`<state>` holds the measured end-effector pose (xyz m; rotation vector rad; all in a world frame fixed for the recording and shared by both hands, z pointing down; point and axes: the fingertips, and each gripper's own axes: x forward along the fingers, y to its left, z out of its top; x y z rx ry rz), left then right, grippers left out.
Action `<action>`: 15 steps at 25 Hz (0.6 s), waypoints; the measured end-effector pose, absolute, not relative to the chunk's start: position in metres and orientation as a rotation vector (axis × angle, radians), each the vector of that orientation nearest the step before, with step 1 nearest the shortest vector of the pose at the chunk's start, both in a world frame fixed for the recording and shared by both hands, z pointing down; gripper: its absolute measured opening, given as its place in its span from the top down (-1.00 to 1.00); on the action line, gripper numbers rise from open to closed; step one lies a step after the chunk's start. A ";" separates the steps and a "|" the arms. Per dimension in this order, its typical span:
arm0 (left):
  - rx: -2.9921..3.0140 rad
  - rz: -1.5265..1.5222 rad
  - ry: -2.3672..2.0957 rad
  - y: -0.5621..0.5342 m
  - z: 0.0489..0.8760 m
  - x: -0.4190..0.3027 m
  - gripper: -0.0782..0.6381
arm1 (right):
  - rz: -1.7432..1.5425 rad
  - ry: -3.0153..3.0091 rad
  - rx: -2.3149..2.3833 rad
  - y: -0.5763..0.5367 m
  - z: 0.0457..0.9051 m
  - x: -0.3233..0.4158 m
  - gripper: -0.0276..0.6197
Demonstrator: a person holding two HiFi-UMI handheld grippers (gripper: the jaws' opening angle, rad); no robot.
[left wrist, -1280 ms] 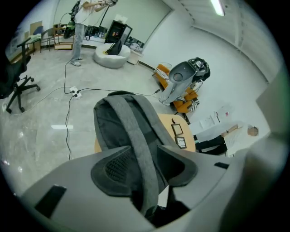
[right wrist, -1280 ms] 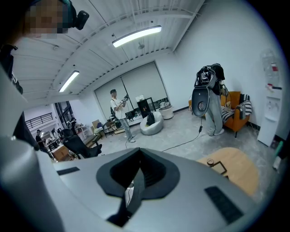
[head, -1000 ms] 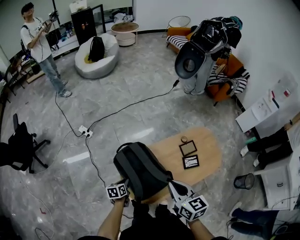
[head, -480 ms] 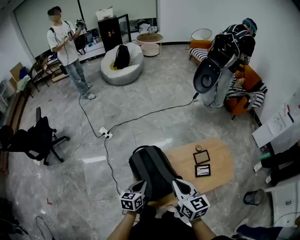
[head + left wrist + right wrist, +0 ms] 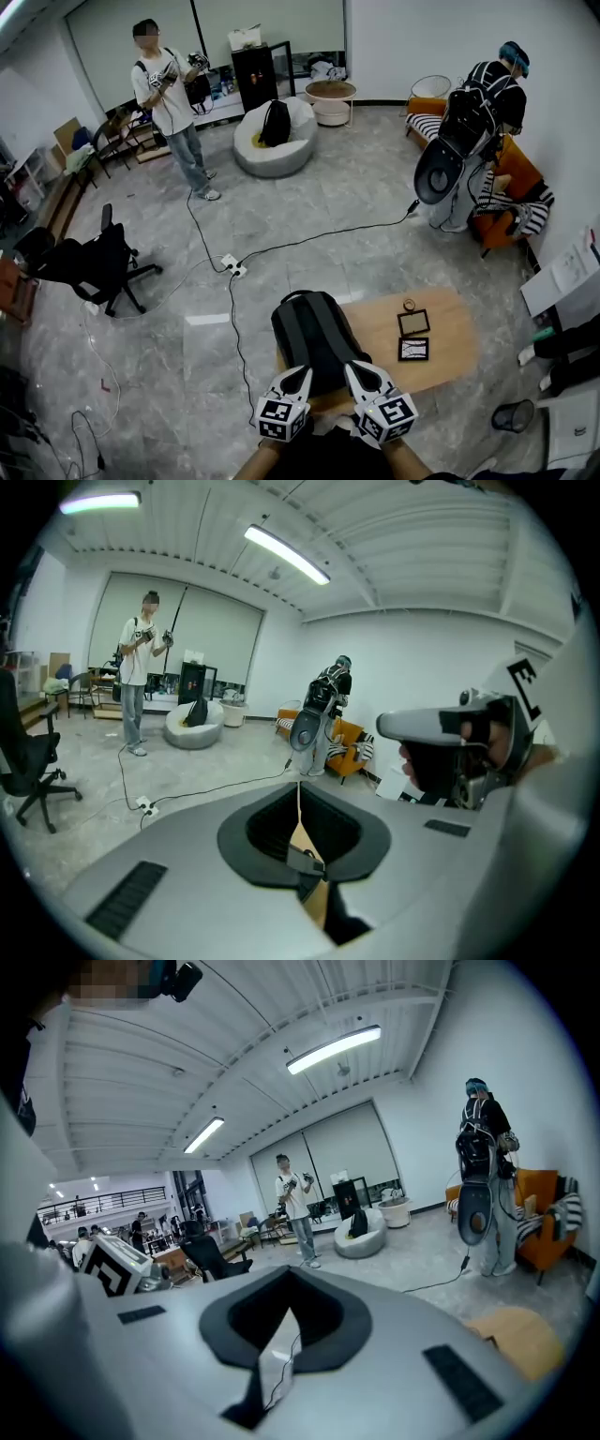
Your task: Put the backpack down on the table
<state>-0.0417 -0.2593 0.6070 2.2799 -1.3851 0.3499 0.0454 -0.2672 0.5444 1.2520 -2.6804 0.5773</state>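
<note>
The dark grey backpack [image 5: 314, 336] lies over the left end of the oval wooden table [image 5: 445, 349], its top handle pointing away from me. My left gripper [image 5: 302, 373] and right gripper [image 5: 357, 369] sit side by side at its near end, tips over its edge. In the left gripper view the jaws [image 5: 302, 832] stand shut, and a sliver of table and dark fabric shows through the slit. The right gripper [image 5: 284, 1321] looks shut too, with floor and a cable showing past it. Neither visibly grips the pack.
Two small picture frames [image 5: 413, 336] and a ring-shaped object [image 5: 410, 304] lie on the table's middle. A power strip with cables [image 5: 232, 267] crosses the floor. An office chair [image 5: 89, 262] is at left, a bin [image 5: 511, 417] at right, and people stand at the back left [image 5: 173, 103] and right [image 5: 473, 131].
My left gripper rose from low beside the backpack's left side to its near end, next to the right gripper. The backpack kept its place on the table's end.
</note>
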 end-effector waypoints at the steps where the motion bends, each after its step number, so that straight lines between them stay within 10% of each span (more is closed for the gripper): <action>1: 2.293 0.351 -1.397 -0.255 0.602 -0.040 0.73 | 0.572 -2.684 1.241 -0.264 0.544 0.045 0.88; 15: 2.307 0.379 -1.509 -0.210 0.595 -0.010 0.73 | 0.485 -2.721 1.114 -0.222 0.547 0.060 0.89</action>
